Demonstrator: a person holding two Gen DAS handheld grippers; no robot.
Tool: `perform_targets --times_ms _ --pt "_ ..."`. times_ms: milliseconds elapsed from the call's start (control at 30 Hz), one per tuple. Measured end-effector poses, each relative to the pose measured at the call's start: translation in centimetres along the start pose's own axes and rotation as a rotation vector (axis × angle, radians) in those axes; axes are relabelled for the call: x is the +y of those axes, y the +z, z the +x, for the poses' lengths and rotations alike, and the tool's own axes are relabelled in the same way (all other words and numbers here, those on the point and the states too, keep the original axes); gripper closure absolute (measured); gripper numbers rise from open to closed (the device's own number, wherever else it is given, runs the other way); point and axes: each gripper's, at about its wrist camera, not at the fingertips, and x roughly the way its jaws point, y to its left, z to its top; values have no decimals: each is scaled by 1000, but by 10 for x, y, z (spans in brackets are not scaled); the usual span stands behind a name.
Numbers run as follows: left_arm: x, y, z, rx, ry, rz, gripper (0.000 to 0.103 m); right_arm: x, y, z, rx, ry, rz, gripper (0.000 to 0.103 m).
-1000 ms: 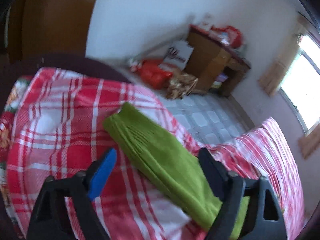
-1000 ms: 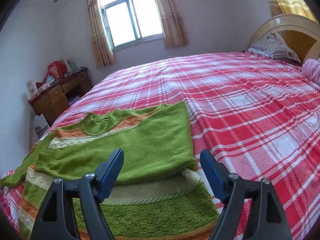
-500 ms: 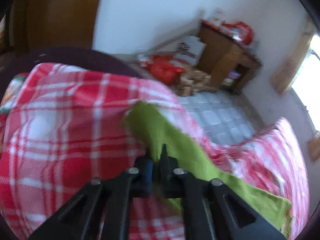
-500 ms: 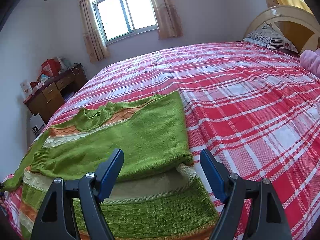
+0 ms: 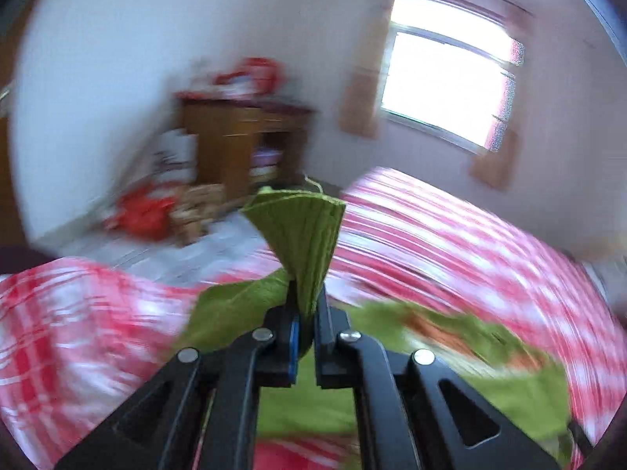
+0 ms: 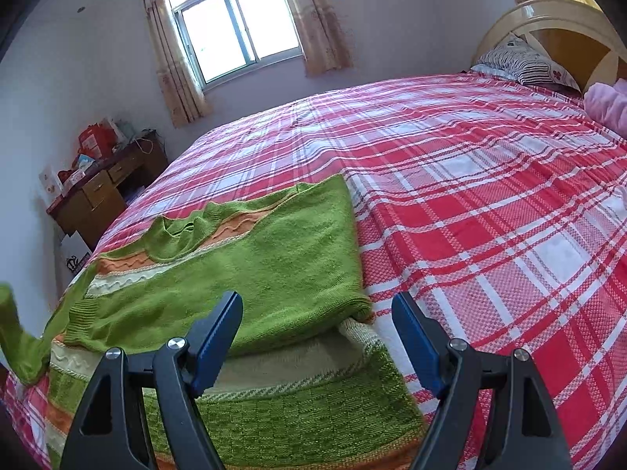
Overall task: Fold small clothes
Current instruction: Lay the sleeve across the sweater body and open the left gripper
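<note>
A green knitted sweater [image 6: 250, 270] with orange and cream stripes lies on the red plaid bed [image 6: 490, 180], one side folded over its middle. My left gripper [image 5: 303, 305] is shut on the ribbed cuff of the sweater's sleeve [image 5: 301, 235], which stands up fanned above the pads. In the right wrist view that lifted sleeve [image 6: 13, 337] shows at the far left edge. My right gripper [image 6: 317, 317] hovers open over the sweater's lower half with nothing between its blue pads.
A wooden desk [image 6: 98, 192] piled with red bags stands by the wall at the left, under a curtained window [image 6: 235, 23]. Bags and boxes [image 5: 164, 207] lie on the tiled floor. Pillows [image 6: 525, 62] and a pink garment [image 6: 607, 105] sit by the headboard.
My left gripper closed on the sleeve cuff, then lifted it and swung it towards the sweater's body while rolling. The right gripper stayed open over the sweater, hardly moving.
</note>
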Motion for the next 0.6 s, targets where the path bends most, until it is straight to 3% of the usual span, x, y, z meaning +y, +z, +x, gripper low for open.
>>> perform_targets --times_ms 133,233,367,467,500,533,567,600 --pt "-73 -42 16 73 -92 133 98 -1 0 0 0 3 4 24" --pt "-101 -67 33 154 -106 191 98 -2 0 1 3 10 12 24" --pt "-115 -84 54 268 -85 236 98 -4 0 2 13 13 23 24" --pt "-114 -83 52 296 -97 236 95 -6 0 5 24 15 36 24" --pt "-115 -82 52 310 -96 245 85 -7 0 5 26 16 41 24" --pt "-111 -80 52 341 -108 251 66 -8 0 6 29 18 47 24" --pt "-106 -78 48 363 -131 243 55 -9 0 6 32 20 52 24" --pt "-99 -77 42 364 -158 222 37 -9 0 7 36 22 57 24"
